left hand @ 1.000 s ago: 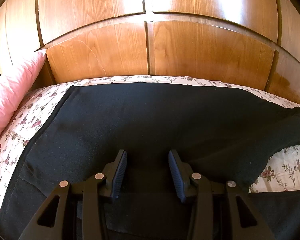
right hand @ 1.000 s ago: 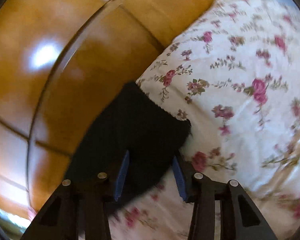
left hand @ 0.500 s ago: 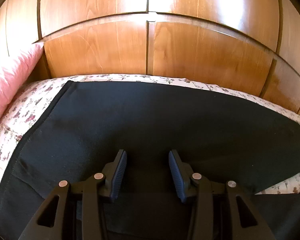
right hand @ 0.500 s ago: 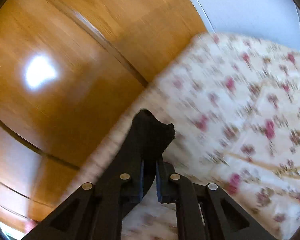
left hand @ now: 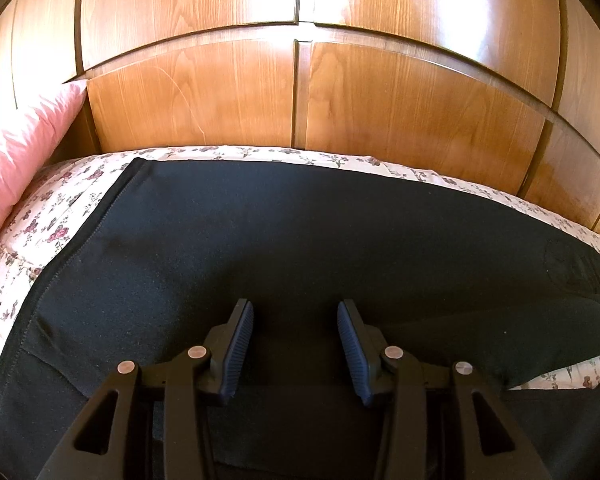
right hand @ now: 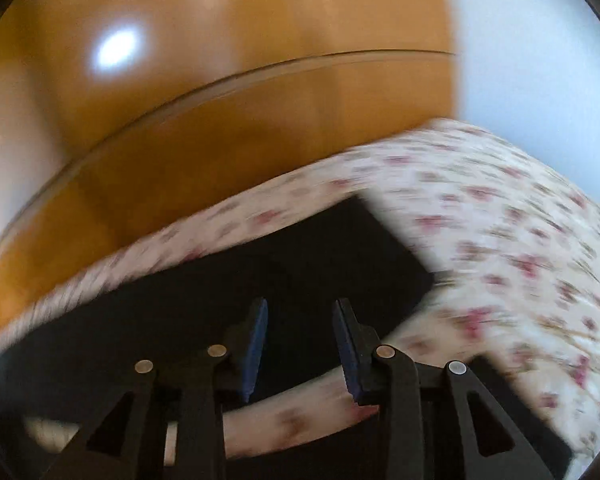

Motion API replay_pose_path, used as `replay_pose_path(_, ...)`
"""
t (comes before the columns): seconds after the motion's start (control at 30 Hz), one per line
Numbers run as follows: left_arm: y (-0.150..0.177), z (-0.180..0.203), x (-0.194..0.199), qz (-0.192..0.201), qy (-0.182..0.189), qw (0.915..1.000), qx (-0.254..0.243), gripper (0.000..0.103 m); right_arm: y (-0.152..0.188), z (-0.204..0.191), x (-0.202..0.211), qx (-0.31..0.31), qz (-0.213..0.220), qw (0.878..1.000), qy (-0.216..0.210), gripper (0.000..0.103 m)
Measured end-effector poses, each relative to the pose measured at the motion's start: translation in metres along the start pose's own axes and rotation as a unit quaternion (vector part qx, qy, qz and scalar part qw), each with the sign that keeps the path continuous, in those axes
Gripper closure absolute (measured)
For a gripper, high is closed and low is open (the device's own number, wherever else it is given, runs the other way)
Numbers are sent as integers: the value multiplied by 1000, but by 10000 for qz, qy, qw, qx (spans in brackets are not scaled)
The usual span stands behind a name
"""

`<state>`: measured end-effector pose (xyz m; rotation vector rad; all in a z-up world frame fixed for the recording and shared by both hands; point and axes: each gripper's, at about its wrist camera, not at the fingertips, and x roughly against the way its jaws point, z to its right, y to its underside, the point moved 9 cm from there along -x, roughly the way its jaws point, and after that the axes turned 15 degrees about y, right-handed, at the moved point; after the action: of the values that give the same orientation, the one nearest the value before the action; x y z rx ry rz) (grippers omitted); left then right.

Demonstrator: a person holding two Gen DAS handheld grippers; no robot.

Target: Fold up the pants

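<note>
Bed (left hand: 60,216): floral sheet, running up to the wooden panelling (left hand: 400,112); a pink pillow (left hand: 16,152) lay at its left edge.
Pants (left hand: 300,240): dark, spread flat along the bed's far edge, one leg end (right hand: 380,256) squared off near the right side.
Left gripper (left hand: 296,344): parted halfway above the cloth, gripping nothing.
Right gripper (right hand: 300,340): jaws had just opened; cloth lay beneath, none pinched between them.
Risk: the freshly released leg looked liable to slip or wrinkle if the right gripper dragged it while moving off, leaving the fold uneven.
</note>
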<state>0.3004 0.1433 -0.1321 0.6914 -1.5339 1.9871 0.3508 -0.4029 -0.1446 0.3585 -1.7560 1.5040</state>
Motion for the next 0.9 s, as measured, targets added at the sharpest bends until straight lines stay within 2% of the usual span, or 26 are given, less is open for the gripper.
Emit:
replay_pose_path(0.1, -1, -1, 1, -42, 68, 10000, 53, 57, 23, -42, -6, 462, -160, 9986, -186, 67)
replay_pose_path(0.17, -1, -2, 1, -86, 179, 9997, 136, 56, 40, -52, -21, 757, -368, 9963, 146, 65)
replay_pose_path(0.33, 2, -5, 14, -284, 528, 9980, 212, 55, 48, -53, -27, 957, -342, 9935, 516, 63)
replay_pose_path(0.43, 5, -17, 38, -178, 767, 9962, 360, 55, 51, -55, -28, 999, -271, 9930, 575, 62)
replay_pose_path(0.63, 11, -90, 77, -104, 464, 9954, 832, 54, 45, -53, -23, 962, -259, 9935, 553, 62)
replay_pose_path(0.73, 4, -121, 89, 7, 286, 9939, 1064, 44, 46, -54, -21, 971, -253, 9934, 552, 61)
replay_pose_path(0.8, -2, -131, 88, 28, 308, 9922, 1211, 38, 46, -54, -21, 958, -260, 9936, 532, 59)
replay_pose_path(0.9, -12, -138, 82, 9, 337, 9897, 1390, 38, 45, -54, -22, 936, -269, 9940, 506, 58)
